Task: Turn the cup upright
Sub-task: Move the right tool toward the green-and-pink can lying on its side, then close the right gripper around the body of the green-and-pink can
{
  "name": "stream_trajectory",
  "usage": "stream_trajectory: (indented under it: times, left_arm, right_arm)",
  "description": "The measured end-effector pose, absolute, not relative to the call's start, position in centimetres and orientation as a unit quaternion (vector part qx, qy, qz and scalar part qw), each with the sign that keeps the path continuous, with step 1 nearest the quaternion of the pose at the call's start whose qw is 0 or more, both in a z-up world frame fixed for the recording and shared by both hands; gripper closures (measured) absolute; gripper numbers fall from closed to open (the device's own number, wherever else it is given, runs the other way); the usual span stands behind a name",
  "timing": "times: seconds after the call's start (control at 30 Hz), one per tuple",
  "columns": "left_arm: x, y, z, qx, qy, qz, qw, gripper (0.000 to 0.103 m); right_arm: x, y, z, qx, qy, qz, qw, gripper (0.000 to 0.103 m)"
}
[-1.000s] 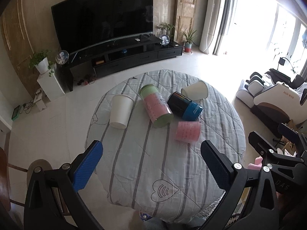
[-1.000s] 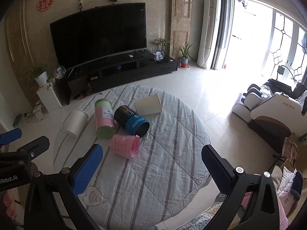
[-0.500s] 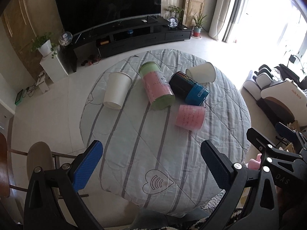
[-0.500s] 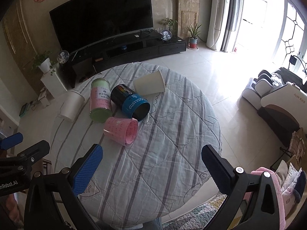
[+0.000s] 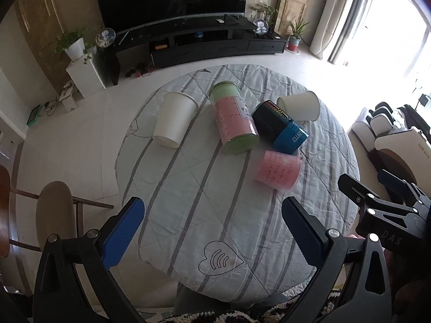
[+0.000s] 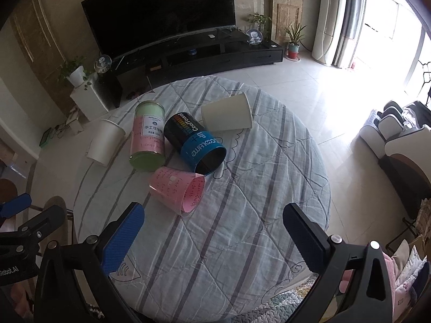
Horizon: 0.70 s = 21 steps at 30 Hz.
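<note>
Several cups lie on their sides on a round table with a striped grey cloth (image 5: 188, 215). A white paper cup (image 5: 175, 119) lies at the left, a tall green and pink cup (image 5: 234, 118) beside it, then a black and blue cup (image 5: 280, 126), a second white paper cup (image 5: 299, 106) at the back, and a small pink cup (image 5: 278, 169) nearest. The same cups show in the right wrist view: pink (image 6: 176, 191), black and blue (image 6: 195, 142), green and pink (image 6: 147, 136), white (image 6: 227, 113) and white (image 6: 105, 141). My left gripper (image 5: 212, 231) and right gripper (image 6: 212, 231) are both open, empty, above the near table edge.
A wooden chair (image 5: 54, 215) stands left of the table. A black TV stand (image 5: 204, 40) and a large TV are behind it, a white plant stand (image 5: 86, 75) at the left, and a massage chair (image 5: 390, 145) at the right. The tiled floor surrounds the table.
Both grippers have moved forward and tilted down toward the table, so the cups look larger and lower in view. Both stay open. The cups have not moved.
</note>
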<state>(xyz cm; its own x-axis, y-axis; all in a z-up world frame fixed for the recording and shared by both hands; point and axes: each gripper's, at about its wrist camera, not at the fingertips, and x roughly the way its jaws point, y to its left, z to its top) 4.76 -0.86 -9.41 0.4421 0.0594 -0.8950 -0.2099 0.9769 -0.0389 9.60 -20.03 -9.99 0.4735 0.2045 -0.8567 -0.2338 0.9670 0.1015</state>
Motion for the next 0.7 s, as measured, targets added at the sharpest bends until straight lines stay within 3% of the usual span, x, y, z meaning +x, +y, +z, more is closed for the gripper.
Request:
stream_trajectory:
  times: [0.53,0.7]
  left_arm:
    - [12.0,6.7,-11.6,-0.086,0.555,0.054,0.826,0.0]
    - [14.2,8.7,-12.0,-0.087,0.559,0.039,0.824,0.0]
  right_arm:
    - [17.4,-11.2,-11.1,-0.019,0.521,0.163,0.837,0.0]
    - [20.1,-8.1,-12.6,-0.013,0.543,0.185,0.819,0.007]
